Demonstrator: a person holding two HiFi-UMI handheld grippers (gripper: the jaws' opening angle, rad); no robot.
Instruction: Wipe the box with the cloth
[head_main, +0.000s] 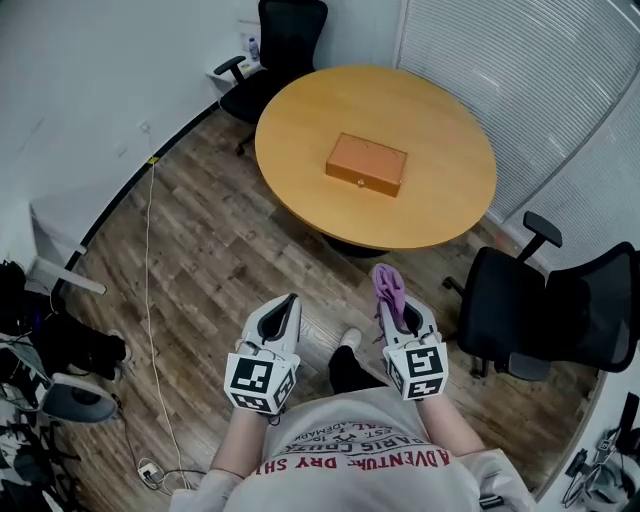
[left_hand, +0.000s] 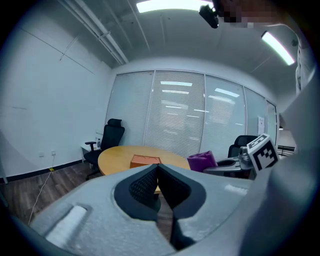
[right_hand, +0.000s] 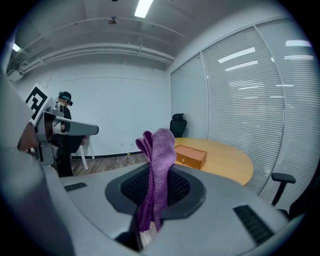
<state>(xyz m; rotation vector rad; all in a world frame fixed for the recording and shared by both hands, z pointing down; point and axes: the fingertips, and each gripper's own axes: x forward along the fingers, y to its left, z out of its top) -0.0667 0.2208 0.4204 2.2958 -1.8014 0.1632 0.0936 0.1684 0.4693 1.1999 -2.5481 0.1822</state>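
A round wooden table (head_main: 440, 200) stands on plank flooring (head_main: 200, 260) in an office room with slatted blinds (head_main: 520, 70) along its glass wall. One black office chair (head_main: 285, 40) sits at the table's far edge, and another (head_main: 540, 310) sits off its near right edge. The orange box (head_main: 366, 164) lies lid down near the middle of the tabletop, well apart from both grippers, which are held close to the person's body. The left gripper (left_hand: 158, 176) has its fingers (left_hand: 142, 187) pressed together with nothing between them. The right gripper (head_main: 395, 312) pinches the purple cloth (right_hand: 159, 160), whose folded end stands up above the fingertips.
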